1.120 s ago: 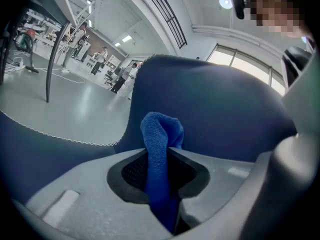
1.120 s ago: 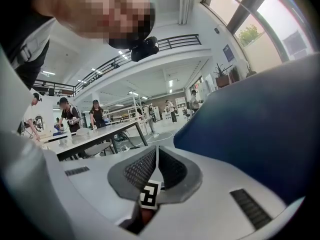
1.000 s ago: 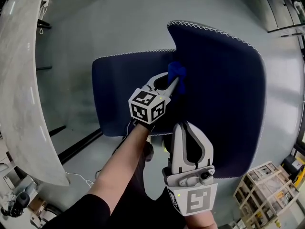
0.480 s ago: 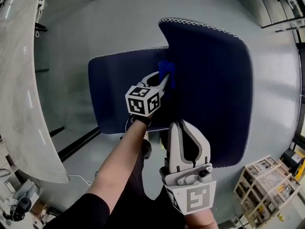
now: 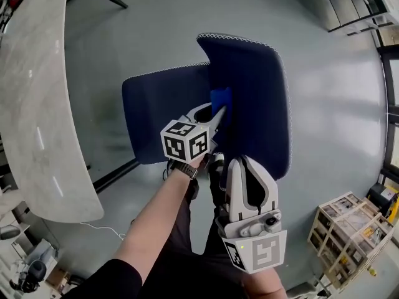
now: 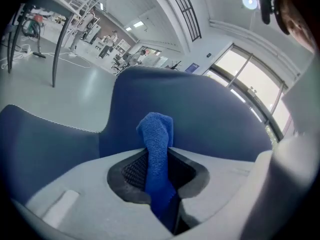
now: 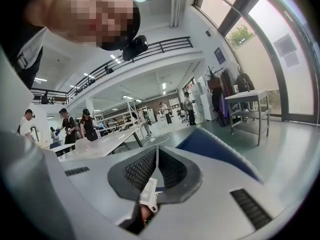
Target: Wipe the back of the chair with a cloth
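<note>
The navy chair stands below me, its seat (image 5: 159, 111) on the left and its backrest (image 5: 255, 104) rising on the right, edged with white stitching. My left gripper (image 5: 218, 112) is shut on a blue cloth (image 5: 221, 99). The cloth is pressed on the backrest's front face, near where it joins the seat. In the left gripper view the cloth (image 6: 157, 144) stands up between the jaws in front of the backrest (image 6: 210, 114). My right gripper (image 5: 240, 162) hangs nearer to me, below the backrest's near edge, shut and holding nothing. Its own view shows only a stitched chair edge (image 7: 215, 149).
A long pale marble table (image 5: 31, 104) curves along the left. A black floor rail (image 5: 115, 176) lies by the chair. A wooden crate (image 5: 346, 242) stands at the bottom right. Tables (image 7: 107, 141) and several people fill the hall beyond.
The view has shifted, so the backrest looks narrower and sits higher. The left gripper still holds the cloth on the backrest and has slid slightly along it. The right gripper has barely moved.
</note>
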A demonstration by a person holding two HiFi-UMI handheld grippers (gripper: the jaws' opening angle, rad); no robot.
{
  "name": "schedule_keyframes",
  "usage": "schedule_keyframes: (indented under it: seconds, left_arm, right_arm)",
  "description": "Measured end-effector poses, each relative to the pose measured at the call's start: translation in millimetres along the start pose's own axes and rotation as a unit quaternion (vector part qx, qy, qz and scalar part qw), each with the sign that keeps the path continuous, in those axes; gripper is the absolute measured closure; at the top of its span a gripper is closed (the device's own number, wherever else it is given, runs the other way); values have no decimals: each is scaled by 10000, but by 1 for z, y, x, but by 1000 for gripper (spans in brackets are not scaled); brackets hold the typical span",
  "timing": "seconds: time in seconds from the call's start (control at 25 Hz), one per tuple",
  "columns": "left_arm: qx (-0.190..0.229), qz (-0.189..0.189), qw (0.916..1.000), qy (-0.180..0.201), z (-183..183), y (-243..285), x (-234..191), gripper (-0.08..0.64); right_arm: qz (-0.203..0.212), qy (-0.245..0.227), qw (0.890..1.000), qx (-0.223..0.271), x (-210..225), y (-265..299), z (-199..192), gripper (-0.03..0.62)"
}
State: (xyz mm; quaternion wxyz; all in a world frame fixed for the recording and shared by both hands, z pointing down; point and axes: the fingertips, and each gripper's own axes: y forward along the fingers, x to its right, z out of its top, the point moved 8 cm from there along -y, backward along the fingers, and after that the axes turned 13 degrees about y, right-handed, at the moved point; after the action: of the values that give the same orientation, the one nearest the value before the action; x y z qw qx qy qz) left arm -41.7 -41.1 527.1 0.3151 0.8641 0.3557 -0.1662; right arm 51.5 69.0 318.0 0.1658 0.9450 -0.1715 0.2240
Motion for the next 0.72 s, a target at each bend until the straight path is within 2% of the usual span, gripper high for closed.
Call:
schedule_keyframes:
  seconds: [0.2, 0.44, 0.56, 0.72]
  left_arm:
    - [309, -718, 9969, -23, 50, -33, 78, 482]
    - [849, -1474, 9854, -106, 104, -63, 146, 480]
    - [926, -1709, 9807, -231, 106, -57, 156, 480]
    - [839, -1667, 9822, -191, 91, -32, 134, 482]
  right_arm:
    - [30, -91, 9999, 110, -13, -30, 31, 565]
    - [117, -97, 9993, 334, -24, -56, 57, 565]
    - [159, -110, 9989, 415, -24, -64, 65, 565]
    - [161, -86, 9991, 372, -13, -56, 50, 565]
